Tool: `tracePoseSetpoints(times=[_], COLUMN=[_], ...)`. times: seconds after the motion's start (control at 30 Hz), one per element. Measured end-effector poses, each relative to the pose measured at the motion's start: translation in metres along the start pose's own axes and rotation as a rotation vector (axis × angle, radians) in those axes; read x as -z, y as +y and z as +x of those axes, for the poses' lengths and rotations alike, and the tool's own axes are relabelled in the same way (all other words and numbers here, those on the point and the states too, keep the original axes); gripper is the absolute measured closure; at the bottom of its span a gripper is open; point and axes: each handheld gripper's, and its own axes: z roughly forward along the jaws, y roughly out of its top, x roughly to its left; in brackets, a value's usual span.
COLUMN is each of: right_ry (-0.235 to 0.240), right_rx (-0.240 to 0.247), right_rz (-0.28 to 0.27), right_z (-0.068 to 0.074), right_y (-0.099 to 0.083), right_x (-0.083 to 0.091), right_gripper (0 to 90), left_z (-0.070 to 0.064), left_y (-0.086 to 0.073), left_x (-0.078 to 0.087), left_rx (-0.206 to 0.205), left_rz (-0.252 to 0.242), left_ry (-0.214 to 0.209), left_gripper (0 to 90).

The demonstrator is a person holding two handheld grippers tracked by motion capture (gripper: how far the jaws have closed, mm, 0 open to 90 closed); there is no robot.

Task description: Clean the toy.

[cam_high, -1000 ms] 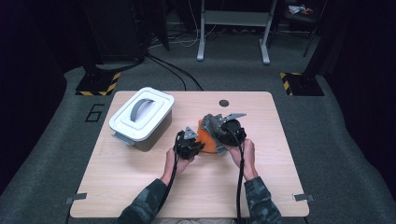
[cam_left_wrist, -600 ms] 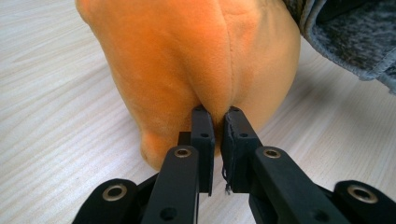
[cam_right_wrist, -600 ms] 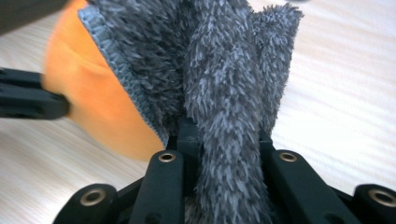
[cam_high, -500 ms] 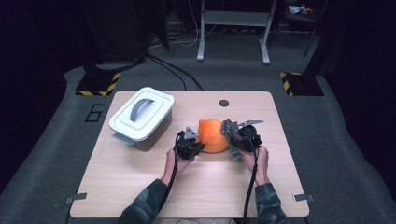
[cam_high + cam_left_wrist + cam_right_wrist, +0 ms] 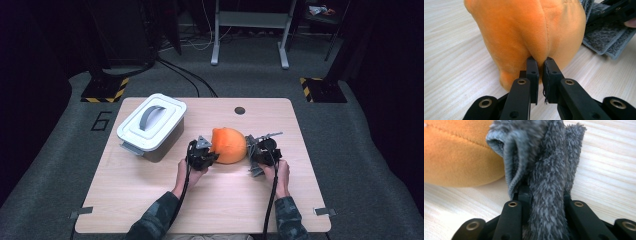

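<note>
1. Where the pale wood-grain worktop (image 5: 150,200) is seen from above, a rounded orange plush toy (image 5: 229,145) is set near its middle, between both grippers.
2. A fold of its soft, seamed fabric is pinched by the left gripper (image 5: 540,62).
3. Shaggy grey fabric (image 5: 549,170) beside the toy is clamped in the right gripper (image 5: 546,192).

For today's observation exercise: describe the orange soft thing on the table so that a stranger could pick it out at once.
Start at the light wooden table and its white lidded box on the left. Right of that box, mid-table, sits the orange plush, pinched by the left gripper. It is the one bright, rounded thing, unlike the grey fuzzy cloth beside it.
</note>
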Motion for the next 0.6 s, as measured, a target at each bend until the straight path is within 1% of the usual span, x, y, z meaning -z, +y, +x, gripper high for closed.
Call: tracePoseSetpoints(times=[0.1, 0.13, 0.17, 0.2, 0.27, 0.33, 0.37, 0.4, 0.43, 0.47, 0.5, 0.53, 0.57, 0.6], right_ry=[-0.018, -0.024, -0.032, -0.032, -0.029, -0.008, 0.003, 0.008, 0.013, 0.008, 0.005, 0.0, 0.001, 0.004], right_rx=[0.011, 0.022, 0.045, 0.045, 0.063, 0.092, 0.111, 0.117, 0.125, 0.144, 0.152, 0.153, 0.145, 0.128], right_rz=[-0.031, -0.058, -0.096, -0.096, -0.145, -0.187, -0.194, -0.182, -0.171, -0.15, -0.137, -0.124, -0.12, -0.124], right_z=[0.003, 0.005, 0.01, 0.01, 0.02, 0.03, 0.035, 0.041, 0.046, 0.048, 0.049, 0.049, 0.049, 0.048], right_y=[0.0, 0.001, 0.004, 0.004, 0.008, 0.013, 0.016, 0.019, 0.022, 0.025, 0.027, 0.028, 0.028, 0.028], right_x=[0.013, 0.021, 0.033, 0.033, 0.046, 0.055, 0.057, 0.057, 0.054, 0.049, 0.043, 0.037, 0.035, 0.033], right_gripper=[73.5, 73.5, 73.5, 73.5, 73.5, 73.5, 73.6, 73.6, 73.6, 73.7, 73.8, 73.8, 73.9, 73.9], left_z=[0.001, 0.002, 0.002, 0.002, 0.002, 0.002, 0.002, 0.002, 0.002, 0.003, 0.004, 0.003, 0.004, 0.004], left_y=[-0.001, -0.001, -0.001, -0.001, -0.001, -0.001, -0.001, -0.001, -0.001, -0.001, 0.0, 0.0, 0.0, 0.0], left_x=[0.001, 0.001, 0.001, 0.001, 0.001, 0.001, 0.001, 0.001, 0.001, 0.001, 0.002, 0.002, 0.002, 0.004], left_rx=[0.01, 0.012, 0.008, 0.009, 0.012, 0.004, 0.008, 0.01, 0.011, 0.012, 0.009, 0.019, 0.028, 0.025], left_rz=[0.002, 0.002, 0.004, 0.001, -0.002, 0.002, -0.001, -0.003, -0.005, -0.011, -0.009, -0.016, -0.018, -0.022], left_ry=[-0.002, -0.002, -0.003, -0.004, -0.004, -0.001, -0.002, -0.001, -0.001, -0.002, -0.003, -0.007, -0.016, -0.009], left_gripper=[83.8, 83.8, 83.7, 83.7, 83.7, 83.4, 83.4, 83.3, 83.0, 82.6, 81.9, 80.5, 78.3, 74.6])
